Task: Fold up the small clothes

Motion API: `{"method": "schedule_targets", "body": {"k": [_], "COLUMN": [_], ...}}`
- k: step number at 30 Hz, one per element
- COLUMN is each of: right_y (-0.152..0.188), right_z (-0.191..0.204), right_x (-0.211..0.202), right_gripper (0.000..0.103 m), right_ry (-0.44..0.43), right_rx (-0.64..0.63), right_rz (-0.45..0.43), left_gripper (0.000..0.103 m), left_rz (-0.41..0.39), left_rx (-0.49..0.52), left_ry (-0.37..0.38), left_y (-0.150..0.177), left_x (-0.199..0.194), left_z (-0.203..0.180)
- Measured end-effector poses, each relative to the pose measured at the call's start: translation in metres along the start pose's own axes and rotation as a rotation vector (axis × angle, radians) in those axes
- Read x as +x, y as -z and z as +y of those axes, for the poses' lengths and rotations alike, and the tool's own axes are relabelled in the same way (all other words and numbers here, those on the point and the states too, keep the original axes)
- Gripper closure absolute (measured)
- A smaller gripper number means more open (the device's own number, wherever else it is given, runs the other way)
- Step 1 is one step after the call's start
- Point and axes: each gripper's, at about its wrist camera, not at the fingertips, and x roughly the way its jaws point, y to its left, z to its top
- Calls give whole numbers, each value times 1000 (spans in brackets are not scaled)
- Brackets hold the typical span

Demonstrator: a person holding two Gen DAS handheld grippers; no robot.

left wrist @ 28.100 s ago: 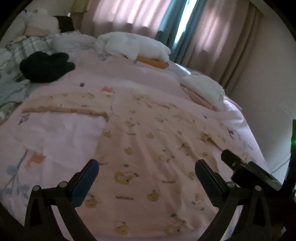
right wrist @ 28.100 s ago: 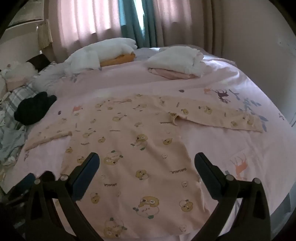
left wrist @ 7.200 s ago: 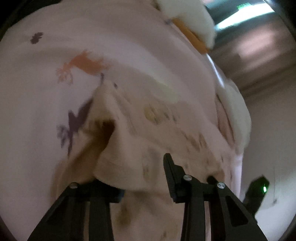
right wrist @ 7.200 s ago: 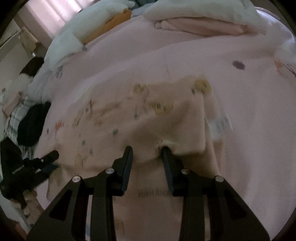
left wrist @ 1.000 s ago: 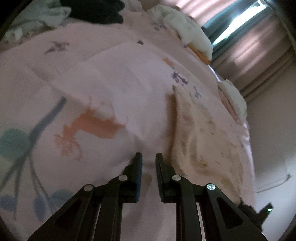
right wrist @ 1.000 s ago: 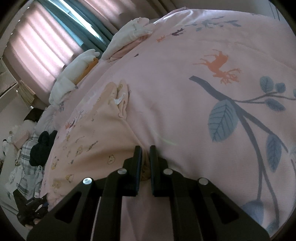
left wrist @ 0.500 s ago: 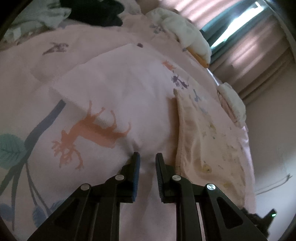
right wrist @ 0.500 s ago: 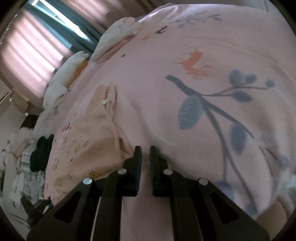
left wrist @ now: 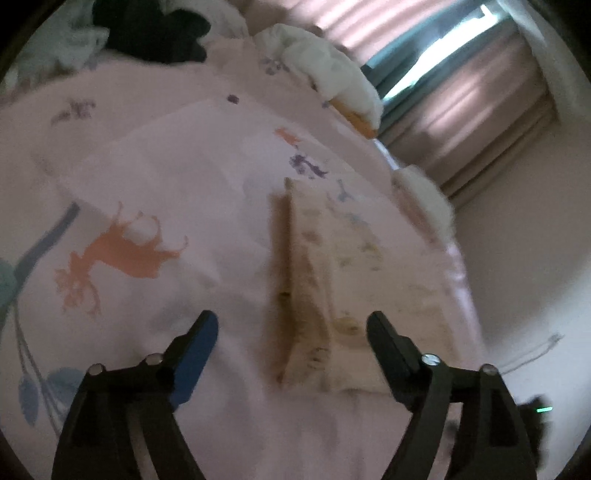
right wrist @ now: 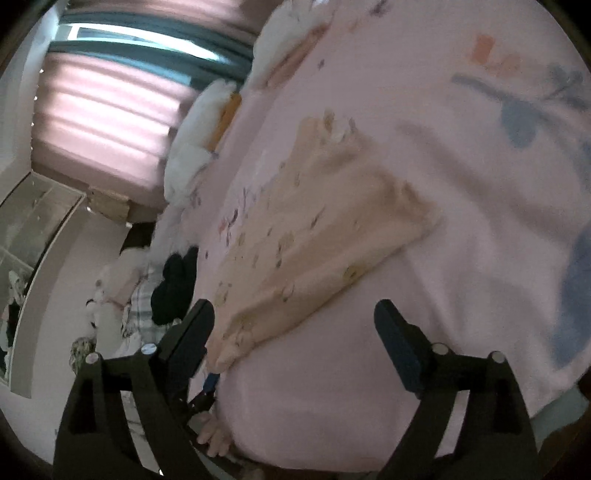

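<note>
The small cream garment with bear prints (left wrist: pixel 325 273) lies folded into a long narrow strip on the pink bedspread (left wrist: pixel 166 192). My left gripper (left wrist: pixel 291 328) is open and empty, just above the strip's near end. In the right wrist view the same folded garment (right wrist: pixel 314 236) lies flat ahead and to the left. My right gripper (right wrist: pixel 295 321) is open and empty, hovering over its near right edge without touching it.
Folded white and orange clothes (left wrist: pixel 332 77) lie near the curtains. A black garment (left wrist: pixel 147 33) lies at the far left, also seen in the right wrist view (right wrist: pixel 173 288). Another white and pink pile (right wrist: pixel 288 40) sits beyond. The bed's edge (right wrist: pixel 332 435) is close below.
Both grippers were shut half a second ago and have now opened wide. Both have lifted slightly off the bedspread; the folded garment stays lying flat.
</note>
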Motion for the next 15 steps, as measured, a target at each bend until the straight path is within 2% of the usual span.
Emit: {"method": "schedule_targets", "body": {"k": [1, 3, 6, 9, 12, 15], "right_y": [3, 4, -2, -13, -24, -33], "right_z": [0, -3, -4, -4, 2, 5], "right_x": [9, 20, 26, 34, 43, 53], "right_gripper": [13, 13, 13, 14, 16, 18], "right_ry": [11, 40, 25, -4, -6, 16], "right_rx": [0, 25, 55, 88, 86, 97], "right_rz": [15, 14, -51, -89, -116, -136], "left_gripper": [17, 15, 15, 15, 15, 15], "left_rz": [4, -13, -58, -14, 25, 61], "left_rx": [-20, -25, 3, 44, 74, 34], "left_ry": [35, 43, 50, 80, 51, 7], "left_y": [-2, -4, -3, 0, 6, 6], "left_x": [-4, -10, -18, -12, -1, 13], "left_z": [3, 2, -3, -13, -22, -16]}}
